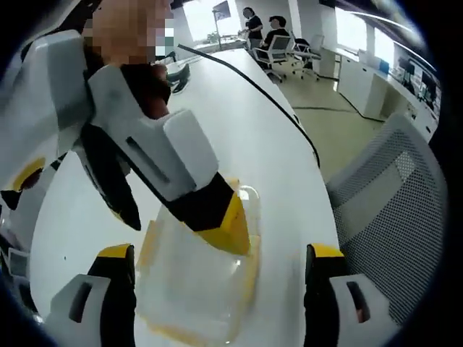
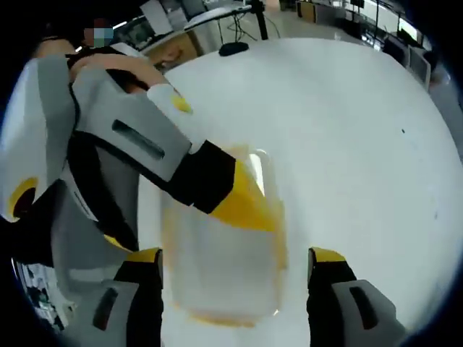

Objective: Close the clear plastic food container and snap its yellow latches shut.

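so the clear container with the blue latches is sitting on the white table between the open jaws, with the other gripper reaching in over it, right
Not quite: the latches are yellow, not blue, as the left gripper view shows. The rest holds: the clear container sits on the white table between the open jaws of the left gripper, and the right gripper reaches in over it.
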`<state>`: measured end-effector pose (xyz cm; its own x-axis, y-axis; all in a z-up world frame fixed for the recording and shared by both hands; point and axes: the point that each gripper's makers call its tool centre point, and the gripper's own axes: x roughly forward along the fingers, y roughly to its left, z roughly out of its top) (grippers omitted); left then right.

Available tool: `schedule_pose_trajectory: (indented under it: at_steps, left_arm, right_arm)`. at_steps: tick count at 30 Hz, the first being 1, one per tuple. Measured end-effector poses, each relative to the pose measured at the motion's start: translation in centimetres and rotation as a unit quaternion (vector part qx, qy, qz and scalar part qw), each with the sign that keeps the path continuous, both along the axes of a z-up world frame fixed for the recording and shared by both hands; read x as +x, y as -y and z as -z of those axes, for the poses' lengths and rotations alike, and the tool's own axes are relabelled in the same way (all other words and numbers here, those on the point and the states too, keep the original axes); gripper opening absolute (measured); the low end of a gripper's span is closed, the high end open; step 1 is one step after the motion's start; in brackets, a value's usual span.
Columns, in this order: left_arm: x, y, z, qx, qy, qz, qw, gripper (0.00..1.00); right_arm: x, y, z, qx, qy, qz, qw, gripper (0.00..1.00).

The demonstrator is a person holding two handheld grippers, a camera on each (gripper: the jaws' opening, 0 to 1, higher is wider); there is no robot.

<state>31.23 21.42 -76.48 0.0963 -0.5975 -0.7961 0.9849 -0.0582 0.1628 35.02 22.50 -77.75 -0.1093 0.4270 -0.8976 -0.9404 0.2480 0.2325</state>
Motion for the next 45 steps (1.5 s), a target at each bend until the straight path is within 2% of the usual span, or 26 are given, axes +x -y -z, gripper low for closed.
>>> schedule_pose_trajectory:
  at_steps: [3, 6, 15, 20, 26, 33, 45]
  left_arm:
    - [0.0, -0.5, -0.1, 0.005, -0.007, 0.006, 0.9999, 0.99]
    - [-0.2, -0.7, -0.2, 0.007, -0.013, 0.014, 0.9998, 0.99]
    - [0.2, -0.8, -0.5, 0.013, -0.015, 0.020, 0.9996, 0.99]
    - [0.5, -1.0, -0.7, 0.012, -0.032, 0.017, 0.9993, 0.96]
    - [1.1, -1.5, -0.6, 0.020, -0.042, 0.011, 0.9988, 0.97]
    - [1.6, -2.1, -0.5, 0.029, -0.062, 0.020, 0.9974, 0.97]
    - [2.1, -3.8, 0.7, 0.068, -0.069, 0.036, 0.9947, 0.95]
  right_arm:
    - [-0.3, -0.1, 0.0, 0.008, 0.015, -0.008, 0.9998, 0.95]
    - [-0.6, 0.1, 0.0, 0.012, 0.025, -0.013, 0.9995, 0.96]
    - [-1.0, 0.2, -0.4, 0.019, 0.036, -0.005, 0.9991, 0.94]
    - [-1.2, 0.5, -0.3, 0.012, 0.052, -0.016, 0.9984, 0.93]
    - [-1.1, 0.4, -0.5, 0.017, 0.067, -0.016, 0.9975, 0.93]
    - [-1.2, 0.5, -0.6, 0.021, 0.072, -0.007, 0.9971, 0.93]
    - [-1.7, 0.9, -0.1, 0.012, 0.073, -0.004, 0.9973, 0.92]
